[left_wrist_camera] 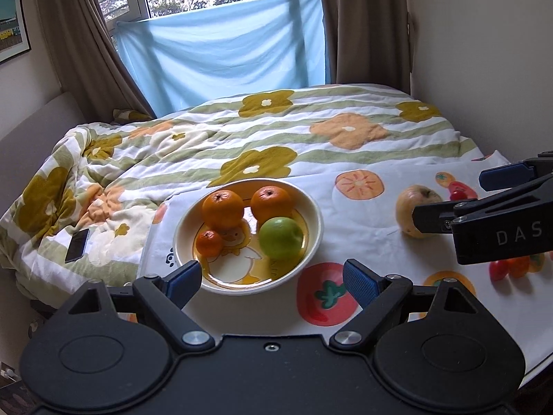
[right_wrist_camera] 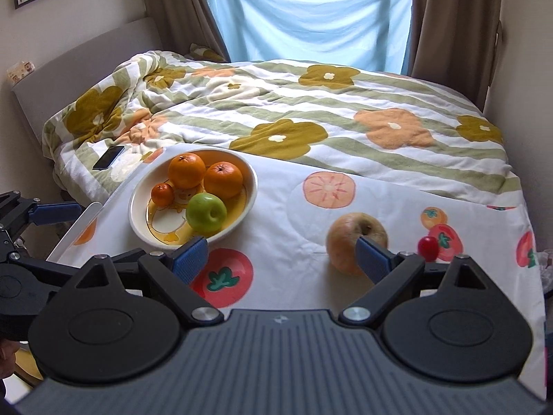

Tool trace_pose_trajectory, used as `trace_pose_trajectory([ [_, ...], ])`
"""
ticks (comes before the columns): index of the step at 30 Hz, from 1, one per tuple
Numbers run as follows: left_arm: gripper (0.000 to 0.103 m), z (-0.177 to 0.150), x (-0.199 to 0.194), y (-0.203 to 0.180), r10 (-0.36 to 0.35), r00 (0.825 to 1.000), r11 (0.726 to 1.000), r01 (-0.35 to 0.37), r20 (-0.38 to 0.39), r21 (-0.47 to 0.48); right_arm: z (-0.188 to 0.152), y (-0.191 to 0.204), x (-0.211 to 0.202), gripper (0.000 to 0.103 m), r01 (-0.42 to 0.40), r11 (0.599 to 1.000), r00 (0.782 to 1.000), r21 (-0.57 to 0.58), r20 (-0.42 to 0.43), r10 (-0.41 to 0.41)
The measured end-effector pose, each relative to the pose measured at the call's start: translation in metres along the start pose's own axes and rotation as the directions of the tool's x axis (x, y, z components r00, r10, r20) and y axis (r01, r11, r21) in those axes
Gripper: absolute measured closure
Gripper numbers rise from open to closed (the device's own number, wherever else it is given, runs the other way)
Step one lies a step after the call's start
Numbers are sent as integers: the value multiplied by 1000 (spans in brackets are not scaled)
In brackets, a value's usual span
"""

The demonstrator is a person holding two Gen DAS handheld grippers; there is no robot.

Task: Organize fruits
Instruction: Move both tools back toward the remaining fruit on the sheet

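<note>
Sitting in the cream bowl [right_wrist_camera: 138, 223] are two oranges, a little mandarin [right_wrist_camera: 162, 194] and a green apple [right_wrist_camera: 206, 212], while the yellowish apple [right_wrist_camera: 345, 238] lies out on the fruit-print cloth [right_wrist_camera: 287, 214], both the left gripper [left_wrist_camera: 273, 276] and right gripper [right_wrist_camera: 281, 259] spread wide, holding nothing.

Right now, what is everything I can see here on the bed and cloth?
bowl: one, cream, on the cloth, left
oranges: two, orange, in the bowl
mandarin: one, orange, in the bowl
green apple: one, in the bowl
tan apple: one, on the cloth, right of the bowl
tomato: one, red, right of the tan apple
cloth: one, white, fruit prints
quilt: one, flowered, behind
phone: one, dark, on the quilt
left claw: open, empty
right claw: open, empty
</note>
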State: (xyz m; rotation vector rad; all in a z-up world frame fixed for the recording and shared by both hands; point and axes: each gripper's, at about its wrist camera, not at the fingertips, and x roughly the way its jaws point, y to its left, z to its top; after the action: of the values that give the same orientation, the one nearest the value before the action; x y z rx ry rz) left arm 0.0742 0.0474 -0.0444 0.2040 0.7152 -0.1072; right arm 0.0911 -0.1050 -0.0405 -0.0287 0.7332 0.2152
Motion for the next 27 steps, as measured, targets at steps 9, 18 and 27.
trace_pose_trajectory([
  [9, 11, -1, -26, -75, -71, 997, 997, 70, 44, 22, -34, -71, -53, 0, 68, 997, 998, 37, 13, -69],
  [18, 12, -11, -16, -144, -176, 984, 977, 172, 27, 125, -68, -130, -69, 0, 113, 990, 994, 83, 0, -114],
  [27, 14, -22, 23, -189, -313, 949, 914, 307, -18, 266, -108, -164, -55, 3, 180, 965, 984, 191, -25, -178],
])
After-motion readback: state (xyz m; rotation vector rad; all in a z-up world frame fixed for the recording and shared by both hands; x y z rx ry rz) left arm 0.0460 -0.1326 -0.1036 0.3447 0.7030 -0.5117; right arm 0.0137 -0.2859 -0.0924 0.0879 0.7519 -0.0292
